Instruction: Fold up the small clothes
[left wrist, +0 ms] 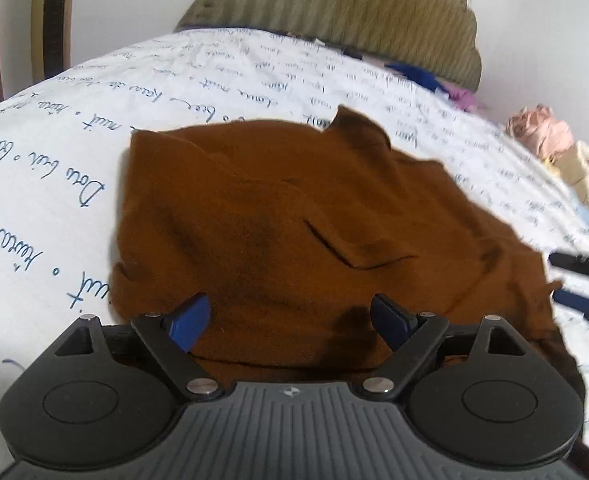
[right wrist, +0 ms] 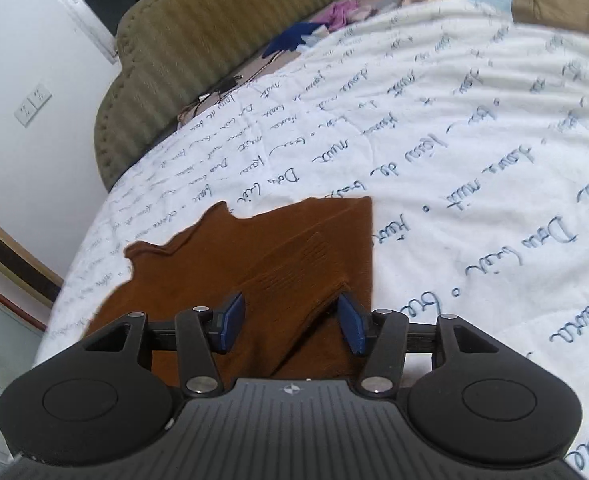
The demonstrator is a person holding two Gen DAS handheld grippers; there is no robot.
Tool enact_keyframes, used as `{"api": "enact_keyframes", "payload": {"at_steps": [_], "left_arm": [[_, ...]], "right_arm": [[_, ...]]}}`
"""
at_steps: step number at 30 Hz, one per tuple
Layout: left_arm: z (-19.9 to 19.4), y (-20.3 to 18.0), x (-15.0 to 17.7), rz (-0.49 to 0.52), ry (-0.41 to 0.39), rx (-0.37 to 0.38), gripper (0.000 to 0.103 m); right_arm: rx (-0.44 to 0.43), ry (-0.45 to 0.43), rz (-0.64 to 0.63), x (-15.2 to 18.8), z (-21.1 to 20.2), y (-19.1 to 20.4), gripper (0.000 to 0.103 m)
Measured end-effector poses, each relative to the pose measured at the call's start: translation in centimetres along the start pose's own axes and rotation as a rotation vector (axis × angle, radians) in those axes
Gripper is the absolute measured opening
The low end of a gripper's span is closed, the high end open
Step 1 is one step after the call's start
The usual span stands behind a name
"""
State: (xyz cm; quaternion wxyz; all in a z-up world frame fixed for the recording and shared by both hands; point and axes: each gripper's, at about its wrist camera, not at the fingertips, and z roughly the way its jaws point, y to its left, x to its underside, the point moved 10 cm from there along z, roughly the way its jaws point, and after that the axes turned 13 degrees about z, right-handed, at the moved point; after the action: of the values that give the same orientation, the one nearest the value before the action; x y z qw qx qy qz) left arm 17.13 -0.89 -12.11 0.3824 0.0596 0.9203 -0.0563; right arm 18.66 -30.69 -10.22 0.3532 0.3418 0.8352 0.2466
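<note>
A small brown garment (left wrist: 294, 216) lies rumpled on a white bedsheet with blue handwriting print (left wrist: 54, 184). My left gripper (left wrist: 290, 320) is open just above its near edge, blue pads apart with cloth under them, not gripped. In the right wrist view the same brown garment (right wrist: 278, 256) lies partly folded with a straight right edge. My right gripper (right wrist: 290, 324) is open over its near part, a raised fold of cloth between the pads without being pinched. The right gripper also shows at the left wrist view's right edge (left wrist: 582, 280).
An olive ribbed headboard (left wrist: 346, 12) stands at the far end of the bed. Blue and purple clothes (left wrist: 438, 80) and a pink and cream pile (left wrist: 554, 144) lie at the far right. The sheet (right wrist: 474, 160) spreads to the right of the garment. A white wall with sockets (right wrist: 32, 104) is at left.
</note>
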Motion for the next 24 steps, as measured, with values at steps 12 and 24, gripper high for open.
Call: {"api": "enact_keyframes", "payload": {"at_steps": [12, 24], "left_arm": [[-4.4, 2.8, -0.8, 0.086, -0.036, -0.061, 0.082], [-14.3, 5.4, 9.1, 0.141, -0.067, 0.044, 0.083]], "right_arm": [[0.000, 0.026, 0.039, 0.8, -1.9, -1.9, 0.058], [-0.066, 0.111, -0.132, 5.8, -15.6, -7.5, 0.066]]}}
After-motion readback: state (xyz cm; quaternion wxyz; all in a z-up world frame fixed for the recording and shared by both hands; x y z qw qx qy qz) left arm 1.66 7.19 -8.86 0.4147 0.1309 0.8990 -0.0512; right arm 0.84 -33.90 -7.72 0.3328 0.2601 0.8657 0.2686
